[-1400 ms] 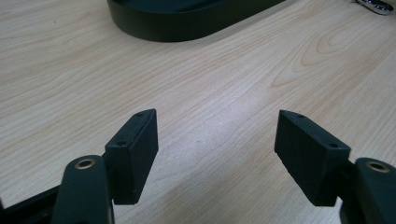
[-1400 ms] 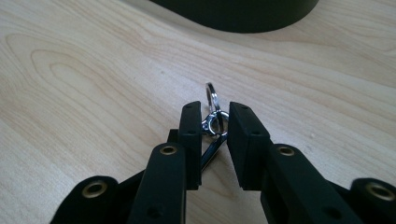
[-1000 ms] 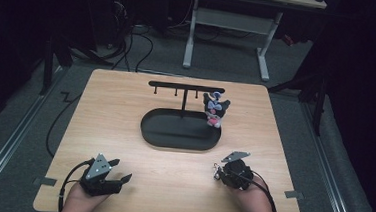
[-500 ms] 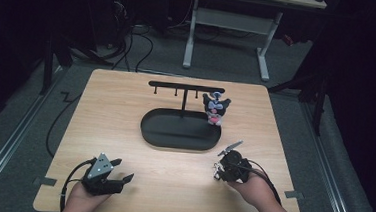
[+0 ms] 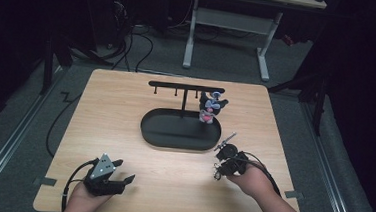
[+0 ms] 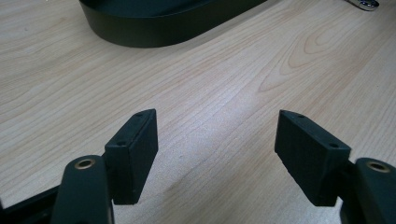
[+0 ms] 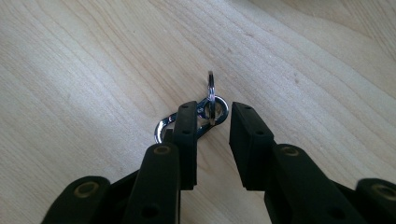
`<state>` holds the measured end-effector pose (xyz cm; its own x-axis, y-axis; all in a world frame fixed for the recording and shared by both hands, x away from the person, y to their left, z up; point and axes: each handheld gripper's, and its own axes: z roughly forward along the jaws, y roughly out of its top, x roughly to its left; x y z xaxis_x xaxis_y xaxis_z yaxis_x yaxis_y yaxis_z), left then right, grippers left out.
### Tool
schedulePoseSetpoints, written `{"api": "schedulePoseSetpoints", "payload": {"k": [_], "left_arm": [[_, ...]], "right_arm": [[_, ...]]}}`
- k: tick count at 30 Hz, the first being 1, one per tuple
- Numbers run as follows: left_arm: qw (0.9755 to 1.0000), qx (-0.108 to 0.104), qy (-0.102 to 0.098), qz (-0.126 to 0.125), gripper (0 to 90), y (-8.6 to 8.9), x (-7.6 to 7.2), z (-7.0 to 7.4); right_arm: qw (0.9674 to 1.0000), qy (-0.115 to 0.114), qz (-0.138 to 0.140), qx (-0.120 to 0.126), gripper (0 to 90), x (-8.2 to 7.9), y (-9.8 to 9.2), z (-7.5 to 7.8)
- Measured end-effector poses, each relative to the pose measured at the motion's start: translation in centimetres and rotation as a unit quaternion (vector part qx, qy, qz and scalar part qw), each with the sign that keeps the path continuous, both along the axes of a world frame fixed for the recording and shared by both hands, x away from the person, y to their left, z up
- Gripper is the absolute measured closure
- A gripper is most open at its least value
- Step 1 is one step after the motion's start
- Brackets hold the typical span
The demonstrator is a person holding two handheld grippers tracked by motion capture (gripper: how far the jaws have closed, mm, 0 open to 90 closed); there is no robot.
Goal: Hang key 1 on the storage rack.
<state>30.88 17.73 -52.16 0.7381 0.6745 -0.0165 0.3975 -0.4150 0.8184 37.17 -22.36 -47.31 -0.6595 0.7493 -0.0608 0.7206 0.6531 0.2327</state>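
Note:
A silver carabiner with a key ring on it lies on the wooden table. My right gripper is tipped down over it, open, with the ring standing upright in the gap near one jaw and the carabiner running under that jaw. In the high view the right gripper is near the table's front right. My left gripper rests at the front left, open and holding nothing; in its own view the left gripper has bare wood between its jaws.
A black oval tray sits mid-table with a hook rack rising from it. A small dark plush toy hangs at the rack's right end. The tray's wall shows ahead of the left gripper.
My right gripper has shifted slightly forward and left and rolled over to point down at the carabiner. The left gripper has barely moved.

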Motion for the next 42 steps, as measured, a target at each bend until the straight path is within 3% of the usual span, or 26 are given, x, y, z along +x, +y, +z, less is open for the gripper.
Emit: {"api": "schedulePoseSetpoints", "payload": {"k": [6, 11, 20, 26, 42], "left_arm": [[1.0000, 0.002, 0.001, -0.002, 30.9, 0.0, 0.1, 0.0], [1.0000, -0.001, 0.001, -0.001, 30.9, 0.0, 0.1, 0.0], [1.0000, 0.000, 0.001, 0.000, 30.9, 0.1, 0.1, 0.0], [1.0000, 0.001, 0.001, -0.001, 30.9, 0.0, 0.1, 0.0], [1.0000, -0.002, -0.004, -0.002, 30.9, 0.0, 0.3, 0.0]], "right_arm": [[1.0000, 0.008, 0.003, 0.004, 83.5, 0.3, 0.0, -0.2], [0.9997, 0.019, -0.006, 0.014, 85.3, 0.5, 0.0, -0.6], [0.9996, 0.015, 0.005, 0.021, 89.0, 0.3, -0.2, -0.7], [0.9991, 0.022, 0.002, 0.036, 89.1, 0.1, -0.8, 0.2], [0.9978, 0.014, 0.007, 0.064, 89.1, -0.5, -1.8, 4.2]]}}
